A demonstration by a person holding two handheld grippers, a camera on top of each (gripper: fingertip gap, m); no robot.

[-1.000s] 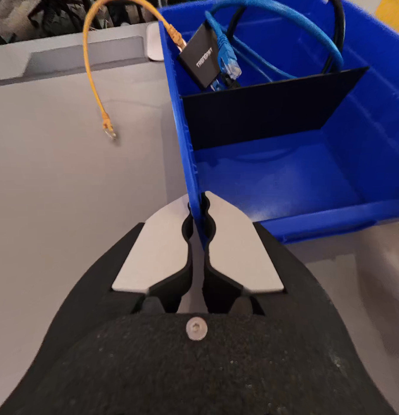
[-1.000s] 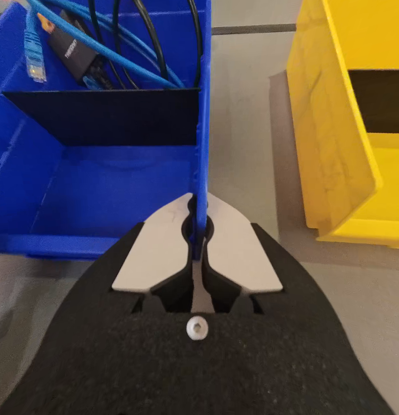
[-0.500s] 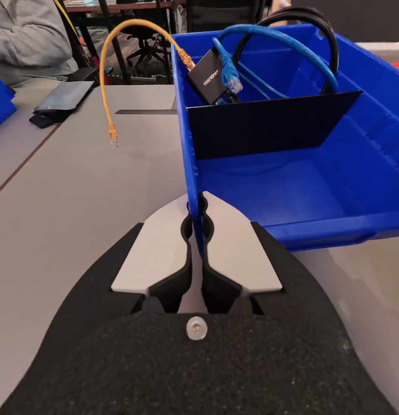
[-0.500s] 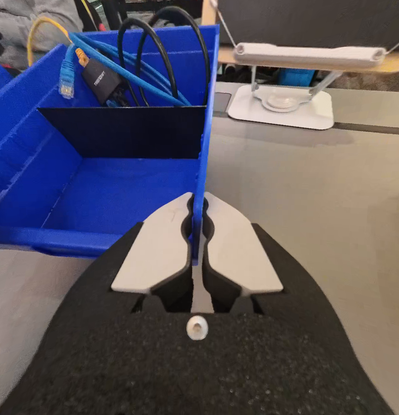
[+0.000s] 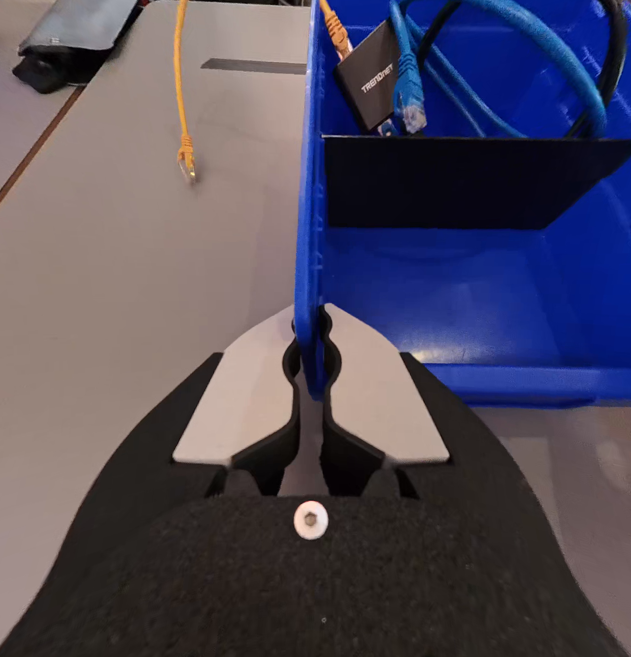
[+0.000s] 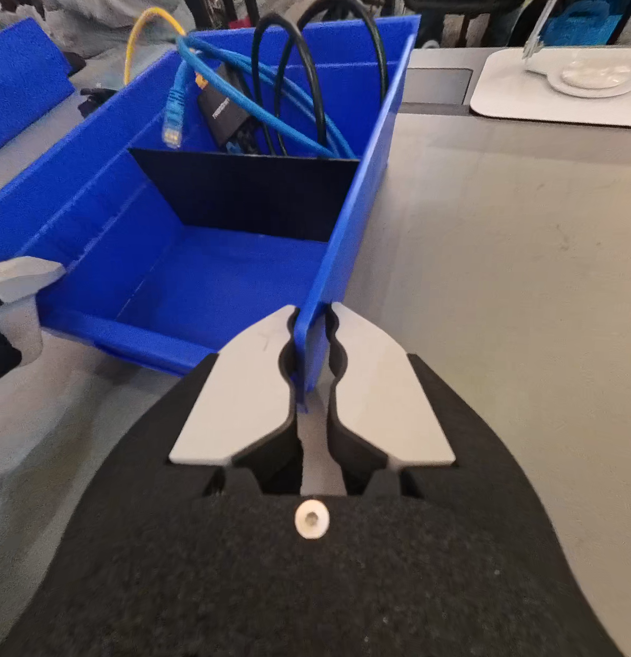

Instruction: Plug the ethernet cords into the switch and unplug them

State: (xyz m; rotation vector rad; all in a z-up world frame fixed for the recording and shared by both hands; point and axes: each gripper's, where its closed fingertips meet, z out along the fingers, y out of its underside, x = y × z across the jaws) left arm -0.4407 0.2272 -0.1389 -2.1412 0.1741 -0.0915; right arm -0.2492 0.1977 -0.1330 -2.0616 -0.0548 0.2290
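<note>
A blue bin stands low over the grey table; it also shows in the right wrist view. My left gripper is shut on its left wall, and my right gripper is shut on its right wall. Behind a black divider lies the black switch, also in the right wrist view. An orange cord is plugged into the switch and hangs out over the table. A blue cord's plug hangs loose beside the switch. A black cable loops above.
A dark pouch lies at the table's far left. A second blue bin stands to the far left, and a white stand base at the far right. The left gripper's fingers show at the bin's left wall. Spacing between my two grippers at the tips: around 20 centimetres. My left gripper's tips are some 20 centimetres from the black switch. Look for it in the right wrist view too.
Both grippers moved with the blue bin between them; the yellow bin has left the right view. Both views now look down more steeply. The finger gaps look slightly wider.
</note>
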